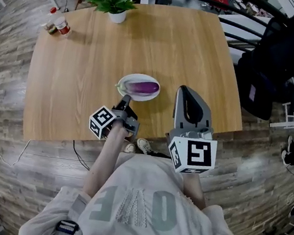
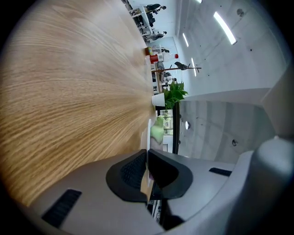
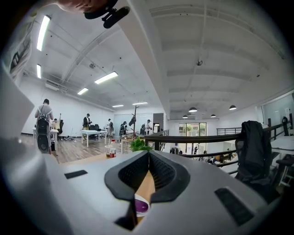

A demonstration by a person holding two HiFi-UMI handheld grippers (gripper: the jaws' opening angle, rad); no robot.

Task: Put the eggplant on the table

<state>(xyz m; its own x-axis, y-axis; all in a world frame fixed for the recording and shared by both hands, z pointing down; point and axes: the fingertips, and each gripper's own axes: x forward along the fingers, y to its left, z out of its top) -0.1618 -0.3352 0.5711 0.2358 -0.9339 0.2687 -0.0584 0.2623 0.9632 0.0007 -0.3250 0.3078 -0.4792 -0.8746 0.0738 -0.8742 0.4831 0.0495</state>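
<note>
Lower centre of head view: left gripper (image 1: 125, 103) jaws together, empty, near plate (image 1: 124, 80) rim | right gripper (image 1: 184, 90) jaws together too, just right of plate | eggplant (image 1: 143, 87) lies on plate, mid-table (image 1: 79, 59) | we'd open wide, grip eggplant mid-body, clear rim, set on bare wood

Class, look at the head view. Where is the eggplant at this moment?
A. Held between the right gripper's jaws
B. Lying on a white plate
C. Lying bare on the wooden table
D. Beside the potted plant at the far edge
B: the purple eggplant lies on the white plate, which stands on the table near its front edge.
</note>
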